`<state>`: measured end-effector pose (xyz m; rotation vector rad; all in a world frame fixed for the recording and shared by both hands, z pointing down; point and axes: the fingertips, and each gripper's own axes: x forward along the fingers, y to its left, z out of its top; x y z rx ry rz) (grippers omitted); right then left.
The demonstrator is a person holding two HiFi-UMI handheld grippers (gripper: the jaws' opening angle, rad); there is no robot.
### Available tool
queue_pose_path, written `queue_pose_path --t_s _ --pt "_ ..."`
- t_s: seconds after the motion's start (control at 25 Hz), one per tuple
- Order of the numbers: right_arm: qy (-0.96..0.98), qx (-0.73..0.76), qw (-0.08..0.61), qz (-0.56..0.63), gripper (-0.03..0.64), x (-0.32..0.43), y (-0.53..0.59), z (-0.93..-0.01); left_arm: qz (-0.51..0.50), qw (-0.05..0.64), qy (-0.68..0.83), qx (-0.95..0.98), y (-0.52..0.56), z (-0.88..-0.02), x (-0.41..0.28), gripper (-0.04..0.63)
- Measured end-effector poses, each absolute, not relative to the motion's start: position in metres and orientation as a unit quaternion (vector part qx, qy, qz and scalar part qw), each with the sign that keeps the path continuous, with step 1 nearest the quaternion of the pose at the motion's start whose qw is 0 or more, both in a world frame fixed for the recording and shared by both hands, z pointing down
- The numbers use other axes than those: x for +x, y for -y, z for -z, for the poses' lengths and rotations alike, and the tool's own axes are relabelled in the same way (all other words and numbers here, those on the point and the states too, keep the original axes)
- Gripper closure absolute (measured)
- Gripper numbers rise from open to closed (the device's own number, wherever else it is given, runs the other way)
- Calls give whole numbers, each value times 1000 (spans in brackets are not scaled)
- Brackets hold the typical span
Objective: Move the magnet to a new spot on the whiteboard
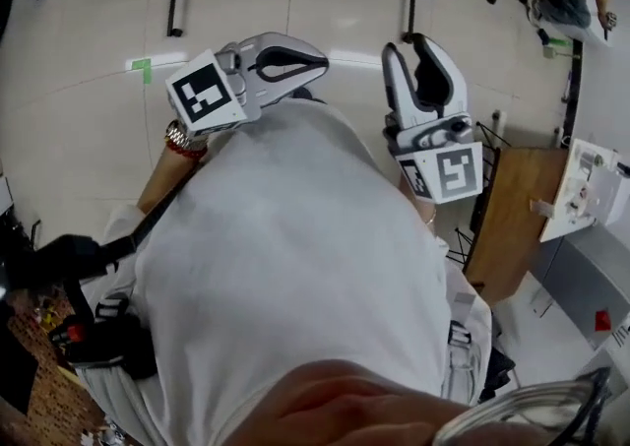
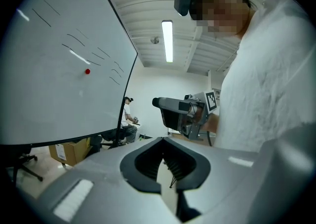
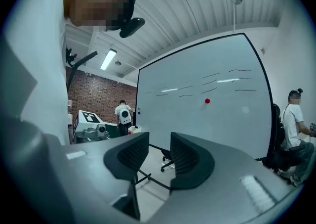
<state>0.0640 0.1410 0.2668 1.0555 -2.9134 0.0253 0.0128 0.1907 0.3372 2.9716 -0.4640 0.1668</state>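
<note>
Not begun: the red magnet (image 3: 207,101) sits on the whiteboard (image 3: 227,124), far from you.
Your left hand-held gripper (image 2: 163,144) has its jaws together, the right hand-held gripper (image 3: 159,143) slightly apart, both empty; reaching, gripping and moving remain.

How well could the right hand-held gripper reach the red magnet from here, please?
Probably not yet: the right hand-held gripper, open and empty, looks well short of the magnet on the whiteboard, though nothing seems to block the way.

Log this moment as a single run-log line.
stage: magnet not yet reached | left gripper: shut, empty | right gripper: open, empty | magnet: red, on whiteboard, away from both grippers
</note>
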Motion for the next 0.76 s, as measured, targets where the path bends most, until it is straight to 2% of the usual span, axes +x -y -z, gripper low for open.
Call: queue_pose_path --t_s 0.2,0.32,0.76 --pt "947 321 0 0 489 66 -151 -248 -1 75 182 980 -188 -287 28 589" --pt "951 309 -8 0 489 76 -161 -244 5 56 185 981 -190 -272 42 589" --pt "948 319 -2 -7 489 98 -171 -247 -28 25 188 982 -197 -282 50 589"
